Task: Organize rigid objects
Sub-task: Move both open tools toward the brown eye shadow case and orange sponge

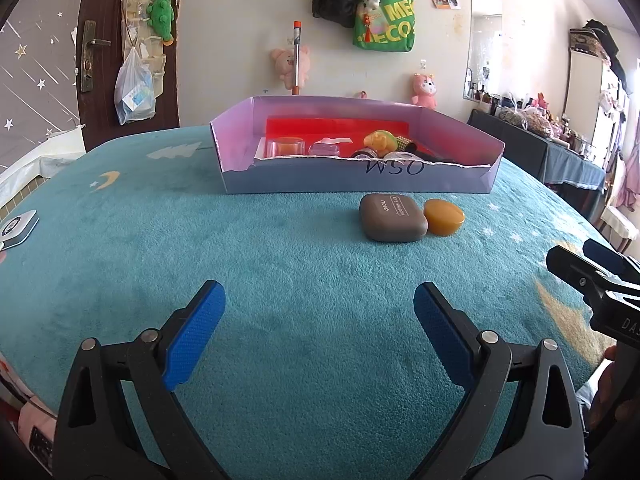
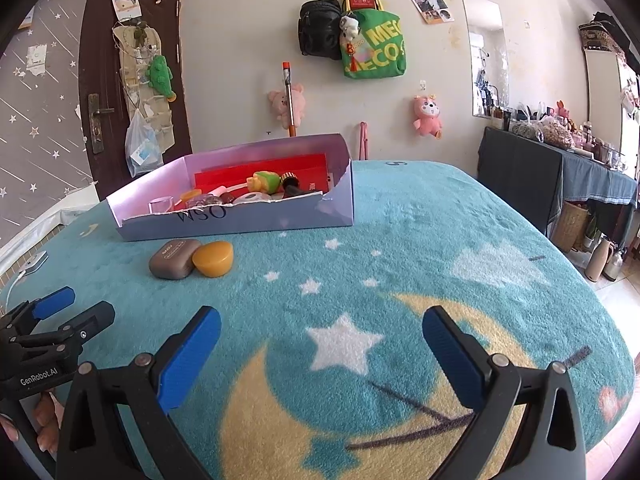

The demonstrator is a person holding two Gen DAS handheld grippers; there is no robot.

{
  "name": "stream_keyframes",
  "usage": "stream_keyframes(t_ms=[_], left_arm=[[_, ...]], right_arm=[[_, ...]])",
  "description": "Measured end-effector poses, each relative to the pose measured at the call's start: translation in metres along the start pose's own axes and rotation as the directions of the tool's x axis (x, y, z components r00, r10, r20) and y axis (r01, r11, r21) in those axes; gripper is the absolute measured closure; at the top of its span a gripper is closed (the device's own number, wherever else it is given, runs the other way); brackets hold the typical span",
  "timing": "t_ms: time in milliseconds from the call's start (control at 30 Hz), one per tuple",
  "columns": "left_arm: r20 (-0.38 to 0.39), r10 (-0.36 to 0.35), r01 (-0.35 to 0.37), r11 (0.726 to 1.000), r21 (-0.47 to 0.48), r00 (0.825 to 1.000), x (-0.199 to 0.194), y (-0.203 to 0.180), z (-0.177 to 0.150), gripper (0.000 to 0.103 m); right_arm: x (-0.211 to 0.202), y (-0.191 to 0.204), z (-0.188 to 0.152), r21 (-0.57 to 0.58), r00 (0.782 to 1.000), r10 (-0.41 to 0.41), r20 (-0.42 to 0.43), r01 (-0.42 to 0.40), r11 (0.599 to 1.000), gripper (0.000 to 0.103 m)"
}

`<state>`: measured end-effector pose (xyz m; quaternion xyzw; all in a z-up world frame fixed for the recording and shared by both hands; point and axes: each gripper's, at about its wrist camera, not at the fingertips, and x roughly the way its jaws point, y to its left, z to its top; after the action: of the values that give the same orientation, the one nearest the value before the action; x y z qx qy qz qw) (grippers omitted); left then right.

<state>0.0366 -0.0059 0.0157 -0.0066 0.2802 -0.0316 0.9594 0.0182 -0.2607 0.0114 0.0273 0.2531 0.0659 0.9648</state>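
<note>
Your left gripper (image 1: 319, 304) is spread wide with nothing between its blue pads, hovering over bare teal blanket (image 1: 280, 264). Your right gripper (image 2: 321, 330) is likewise wide apart and holds nothing, poised above the star and moon pattern.

From the left wrist view, the grey eyeshadow case (image 1: 393, 218) lies at 1 o'clock, with the amber round lid (image 1: 444, 217) touching its right side. Both sit just in front of the purple cardboard tray (image 1: 360, 178), apart from its torn front wall. From the right wrist view the same pair lies at 10 o'clock, case (image 2: 175, 259) left, lid (image 2: 213, 258) right.

The tray already holds several small items, including a yellow-green toy (image 2: 264, 181) and a clear cup (image 1: 286, 147); its right half is crowded, its left half shows red floor.

Open blanket runs between both grippers and the pair. The blanket edge falls away at 3 o'clock of your right gripper. A white device (image 1: 18, 227) rests near the left edge.
</note>
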Motion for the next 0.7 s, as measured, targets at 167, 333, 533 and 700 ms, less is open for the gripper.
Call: stream_keyframes(t_ms=[167,333,533,700], left_arm=[[0.0,-0.001,0.001,1.0,-0.001,1.0,0.0,-0.0002,-0.0003,0.006],[0.002,-0.001,0.001,1.0,-0.004,1.0,0.0002,-0.0005,-0.0006,0.006],[0.003,-0.003,0.003,1.0,-0.007,1.0,0.0012,-0.0009,-0.0008,0.006],[-0.001,-0.008,0.008,1.0,-0.004,1.0,0.0019,-0.0015,0.0002,0.006]], right_arm=[[0.0016,0.0012,0.0009,-0.005,1.0,-0.002,0.006,0.002,1.0,0.0],[0.003,0.0009,0.0018,0.001,1.0,0.001,0.004,-0.001,1.0,0.0],[0.0034,0.0009,0.0019,-0.003,1.0,-0.003,0.006,0.003,1.0,0.0],[0.004,0.0004,0.002,0.001,1.0,0.001,0.003,-0.001,1.0,0.0]])
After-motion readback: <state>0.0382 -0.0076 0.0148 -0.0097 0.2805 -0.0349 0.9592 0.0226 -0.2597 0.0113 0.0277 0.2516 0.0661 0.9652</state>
